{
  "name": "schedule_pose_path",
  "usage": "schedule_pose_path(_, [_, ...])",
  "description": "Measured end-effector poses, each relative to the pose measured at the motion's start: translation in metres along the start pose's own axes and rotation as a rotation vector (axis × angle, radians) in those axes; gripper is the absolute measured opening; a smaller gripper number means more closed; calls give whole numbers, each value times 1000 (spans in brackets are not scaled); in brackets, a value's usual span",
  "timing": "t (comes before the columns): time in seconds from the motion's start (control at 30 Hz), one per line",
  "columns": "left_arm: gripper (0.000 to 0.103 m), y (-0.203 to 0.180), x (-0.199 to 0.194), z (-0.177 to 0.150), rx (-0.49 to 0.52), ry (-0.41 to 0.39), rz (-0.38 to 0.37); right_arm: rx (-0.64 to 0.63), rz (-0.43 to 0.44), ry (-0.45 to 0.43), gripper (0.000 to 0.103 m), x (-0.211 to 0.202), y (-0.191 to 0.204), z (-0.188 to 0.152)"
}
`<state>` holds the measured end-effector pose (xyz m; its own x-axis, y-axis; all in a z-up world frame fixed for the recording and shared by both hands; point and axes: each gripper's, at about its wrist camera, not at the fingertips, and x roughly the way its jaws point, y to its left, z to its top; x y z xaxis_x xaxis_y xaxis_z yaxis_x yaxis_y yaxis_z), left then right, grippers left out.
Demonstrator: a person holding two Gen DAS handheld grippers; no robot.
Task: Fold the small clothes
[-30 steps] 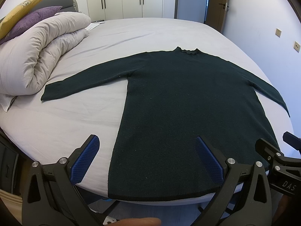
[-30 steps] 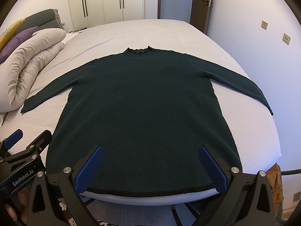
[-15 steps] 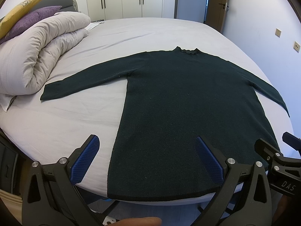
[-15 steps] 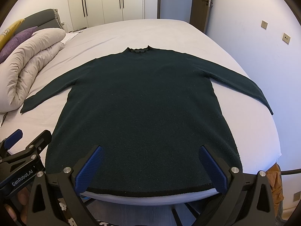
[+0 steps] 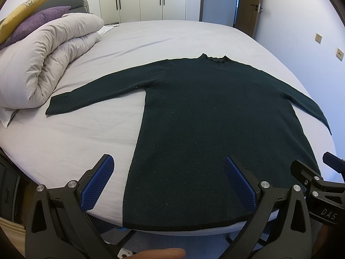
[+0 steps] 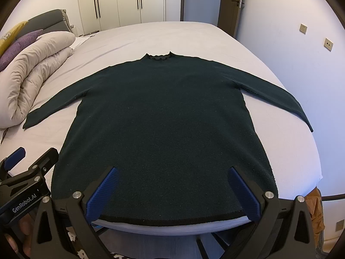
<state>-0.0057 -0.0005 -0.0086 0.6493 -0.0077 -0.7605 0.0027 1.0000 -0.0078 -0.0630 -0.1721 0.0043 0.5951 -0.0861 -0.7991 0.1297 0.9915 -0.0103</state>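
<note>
sweater (image 5: 215,129) lies flat on bed (image 5: 75,146), collar at far end, hem at near edge, sleeves spread out to both sides. left gripper (image 5: 168,183) sits just short of the hem, straddling the sweater's left side edge: left finger over bare sheet, right finger over the body. right gripper (image 6: 172,191) just beside it on the right, both fingers over the hem. rolled duvet (image 5: 43,60) far left of both, near the left cuff; pillows (image 5: 28,21) behind it. wardrobe (image 6: 129,0) and door (image 6: 235,4) beyond the bed's far end.
</note>
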Motion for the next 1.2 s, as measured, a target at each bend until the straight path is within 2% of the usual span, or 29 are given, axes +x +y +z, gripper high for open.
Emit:
schedule_pose_path(0.47, [103, -2, 4, -2, -7, 5, -7, -1, -2, 3, 103, 1, 2, 3])
schedule_pose_path(0.7, [103, 16, 17, 0, -67, 25, -47, -4, -6, 11, 103, 5, 4, 1])
schedule_pose_path(0.83, [103, 47, 32, 5, -156, 36, -90, 5, 5, 5, 103, 5, 3, 0])
schedule_pose_path(0.97, [103, 99, 50, 14, -311, 18, -174, 27, 57, -39, 103, 0, 5, 6])
schedule_pose_path(1.1, [103, 167, 64, 23, -482, -41, -164, 37, 110, -96, 103, -6, 11, 15])
schedule_pose_path(1.2, [103, 225, 81, 28, -628, -14, -162, 47, 156, -127, 103, -8, 18, 26])
